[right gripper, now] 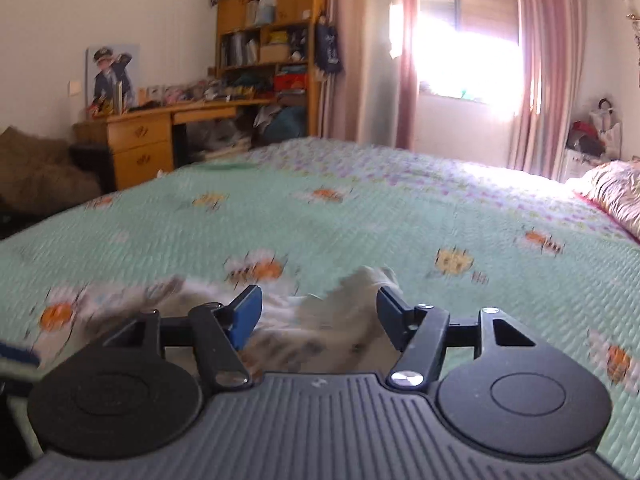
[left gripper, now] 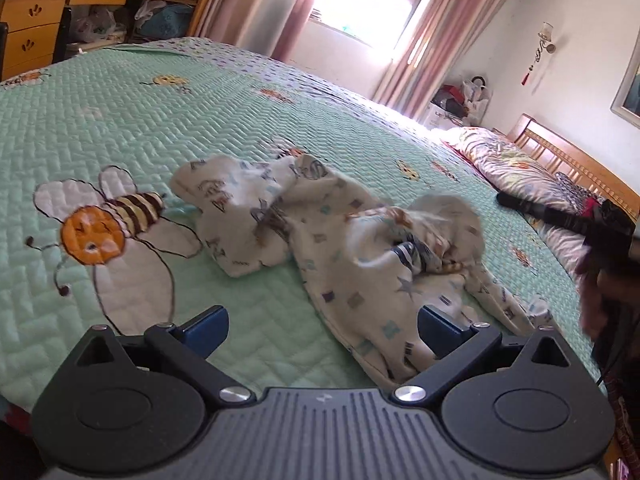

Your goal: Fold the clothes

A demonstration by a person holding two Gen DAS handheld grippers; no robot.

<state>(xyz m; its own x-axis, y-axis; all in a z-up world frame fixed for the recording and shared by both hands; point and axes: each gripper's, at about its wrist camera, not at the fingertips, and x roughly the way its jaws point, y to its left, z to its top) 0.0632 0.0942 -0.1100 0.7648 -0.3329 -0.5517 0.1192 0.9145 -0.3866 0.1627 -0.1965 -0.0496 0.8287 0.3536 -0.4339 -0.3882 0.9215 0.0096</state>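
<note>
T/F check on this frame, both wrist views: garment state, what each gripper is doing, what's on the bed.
1. The printed garment is neatly folded. False: it lies crumpled on the green quilt.
2. The left gripper is open and grips nothing. True.
3. The right gripper is clamped shut on the cloth. False: its jaws stand apart, with blurred cloth between them.
4. A bee is stitched on the quilt left of the garment. True.
5. The garment is plain black. False: it is off-white with small coloured prints.
</note>
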